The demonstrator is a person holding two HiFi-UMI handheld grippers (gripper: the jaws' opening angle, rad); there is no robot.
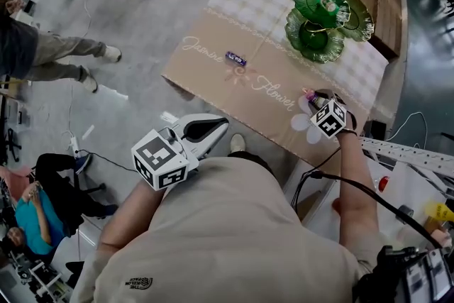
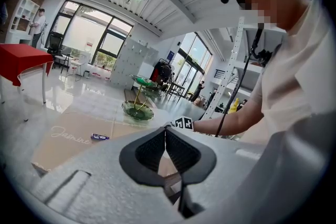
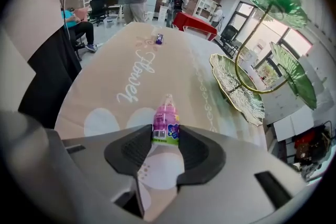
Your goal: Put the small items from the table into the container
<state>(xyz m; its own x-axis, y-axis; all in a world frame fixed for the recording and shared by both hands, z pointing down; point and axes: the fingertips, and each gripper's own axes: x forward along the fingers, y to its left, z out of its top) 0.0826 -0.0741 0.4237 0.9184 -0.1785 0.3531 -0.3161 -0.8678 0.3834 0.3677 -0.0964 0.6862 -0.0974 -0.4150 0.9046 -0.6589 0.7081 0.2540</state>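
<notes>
Currently a pink bottle [image 3: 166,122] is being gripped at its base end by the right gripper [image 3: 166,138], whose jaws are being set on either side of it with the pads seemingly touching its sides. It is lying on the table [image 1: 213,78] near the front edge, cap pointing away, well apart from the green dish [image 1: 316,35]. For the step to be done well, the grip is best being firmed only until the bottle cannot roll, since just its end is being caught between the jaw tips and a slip looks possible. A straight lift is then being called for before any swing toward the dish, whose gold stem and upper leaves are standing in the way. The right gripper is being pointed steeply down, the forearm [image 1: 355,174] being stretched forward over the table edge. The left gripper [image 2: 166,131] is being held near the body, off the table, almost level, its jaws together on nothing. A purple candy [image 1: 235,58] is lying further up the table.
</notes>
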